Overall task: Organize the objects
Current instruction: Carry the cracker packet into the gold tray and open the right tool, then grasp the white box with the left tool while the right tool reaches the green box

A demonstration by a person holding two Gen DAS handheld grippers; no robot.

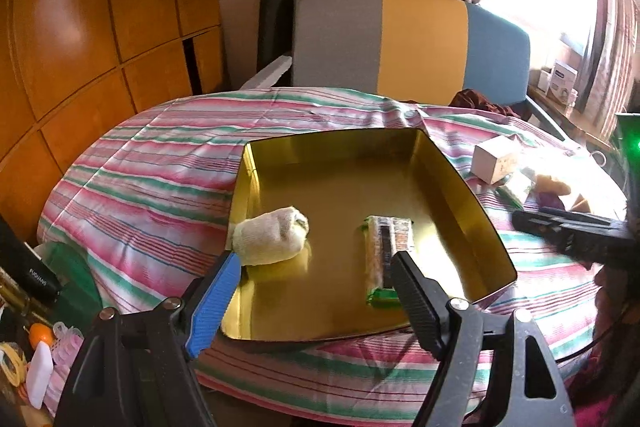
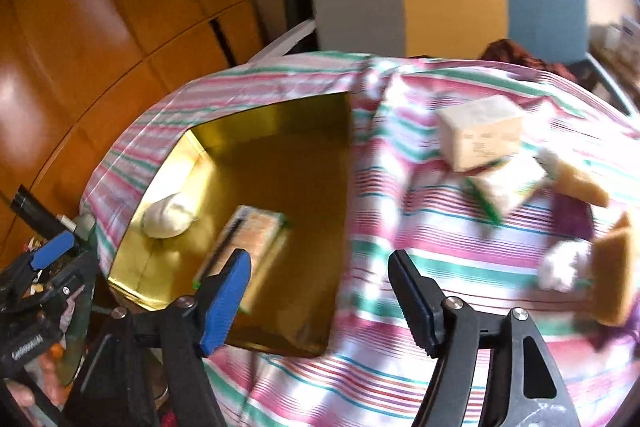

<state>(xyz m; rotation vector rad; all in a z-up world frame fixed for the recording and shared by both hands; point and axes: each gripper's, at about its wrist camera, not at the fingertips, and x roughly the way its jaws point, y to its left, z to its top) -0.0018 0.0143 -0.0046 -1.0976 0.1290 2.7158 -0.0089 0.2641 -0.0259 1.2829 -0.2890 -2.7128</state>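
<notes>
A tray (image 1: 476,187) sits on the cloth-covered tabletop (image 1: 140,179). In the tray, a rolled sock (image 1: 272,237) lies at the left wall, and a wrapped packet (image 1: 386,255) lies to its right, apart from it. Right of the tray, on the cloth, a small box (image 1: 494,159) stands behind a cluster of smaller packets (image 2: 508,183). A chair (image 1: 400,39) stands behind the tabletop.

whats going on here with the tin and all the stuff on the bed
A person with a handheld gripper in each hand is sorting small items into a gold tin on a striped cloth. A rolled white sock and a snack packet already lie inside. Both the left gripper and right gripper are open and empty. A small box and other packets wait outside.
</notes>
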